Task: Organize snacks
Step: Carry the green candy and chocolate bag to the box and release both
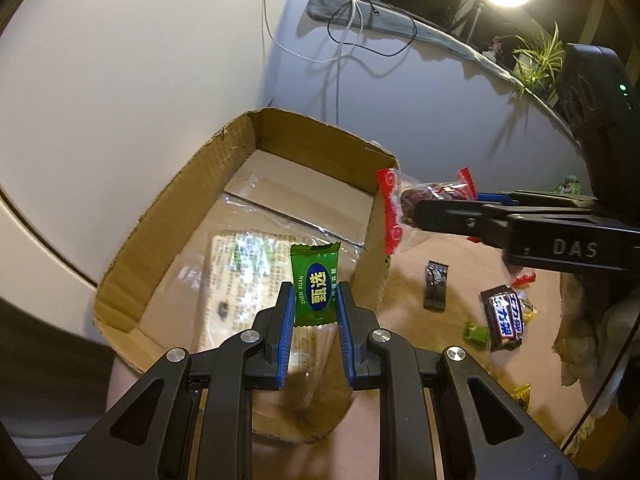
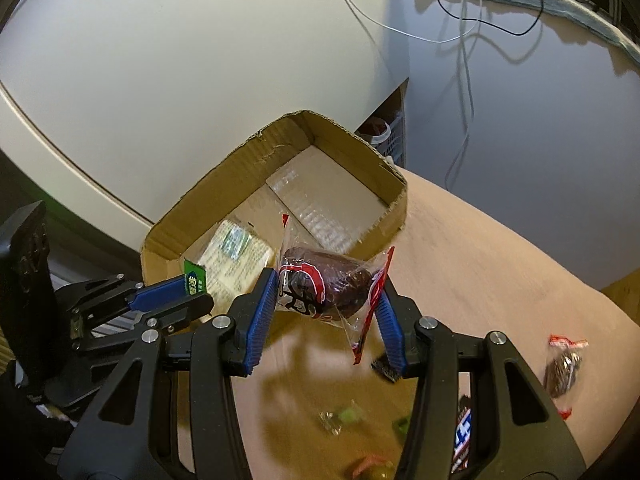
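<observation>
From the left wrist view, the left gripper (image 1: 316, 300) has its fingers (image 1: 286, 312) closed on a green candy (image 1: 316, 290). The candy stands up tall between them, its long side pointing away from the hand. The cardboard box (image 1: 168, 216) lies right in front and below, and the candy already hangs over its open inside. So I think this hand only needs to let go and the candy will drop in. On the right side of this view the right gripper (image 1: 430, 210) comes in sideways, holding a clear red-edged packet (image 1: 404, 204) with something dark inside. That packet sits just past the box's right wall, over the counter (image 1: 440, 360), not yet over the box. More snacks lie loose on the counter, among them a dark chocolate bar (image 1: 502, 318) and a small black packet (image 1: 436, 286).

From the right wrist view, the right fingers (image 2: 262, 316) squeeze the packet (image 2: 324, 284) from both sides. Its long side runs across, from one finger to the other. The box (image 2: 224, 184) lies ahead and a bit to the left, so this hand has farther to go than the left one. This view shows the far end of the box floor, which looks bare apart from tape. It also shows the left gripper (image 2: 196, 286) from the side, with only a corner of the green candy (image 2: 195, 280) peeking out. Another dark wrapped snack (image 2: 562, 368) rests on the counter far right.
</observation>
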